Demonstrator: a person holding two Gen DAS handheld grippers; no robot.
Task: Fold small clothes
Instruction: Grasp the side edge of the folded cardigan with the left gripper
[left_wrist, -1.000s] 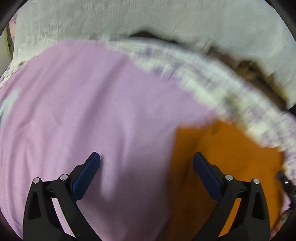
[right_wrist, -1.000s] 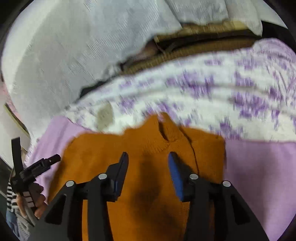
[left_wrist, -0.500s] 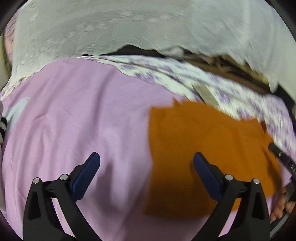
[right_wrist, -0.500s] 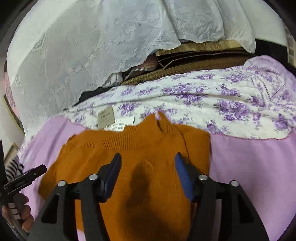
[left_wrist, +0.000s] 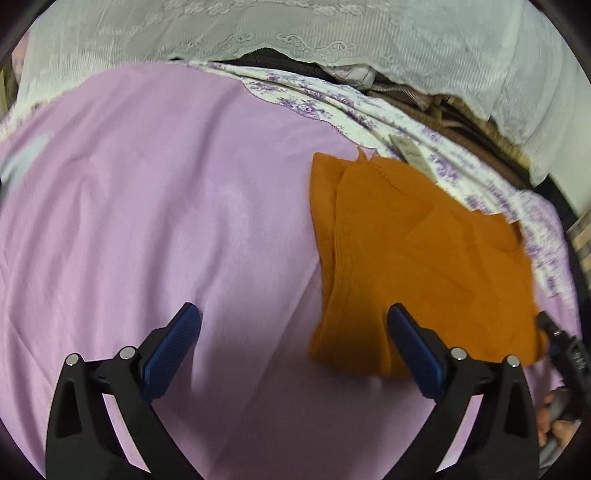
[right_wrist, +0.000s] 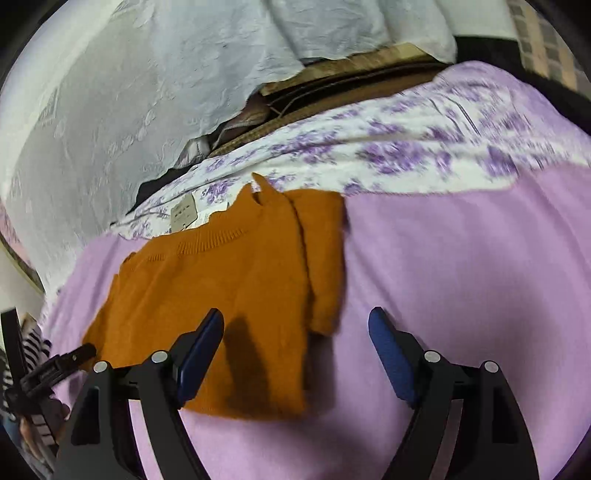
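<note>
A small orange knitted sweater (left_wrist: 417, 258) (right_wrist: 229, 280) lies folded on a lilac bed sheet (left_wrist: 166, 221) (right_wrist: 461, 277), one side doubled over along its edge. My left gripper (left_wrist: 291, 339) hangs open above the sheet, its right finger over the sweater's near edge, nothing between the jaws. My right gripper (right_wrist: 295, 343) is above the sweater's near right corner; its jaws are opening and hold nothing. A paper tag (right_wrist: 183, 214) sticks out at the sweater's collar.
A floral purple-and-white cover (right_wrist: 388, 155) borders the sheet at the back. Behind it white lace cloth (left_wrist: 258, 33) drapes over brown items (right_wrist: 351, 77). The other gripper and a hand (left_wrist: 557, 424) show at the right edge of the left wrist view.
The right gripper's jaws have spread wide and drawn back toward the sweater's right edge. The left gripper has pulled back and left, so the sweater sits farther right in its view.
</note>
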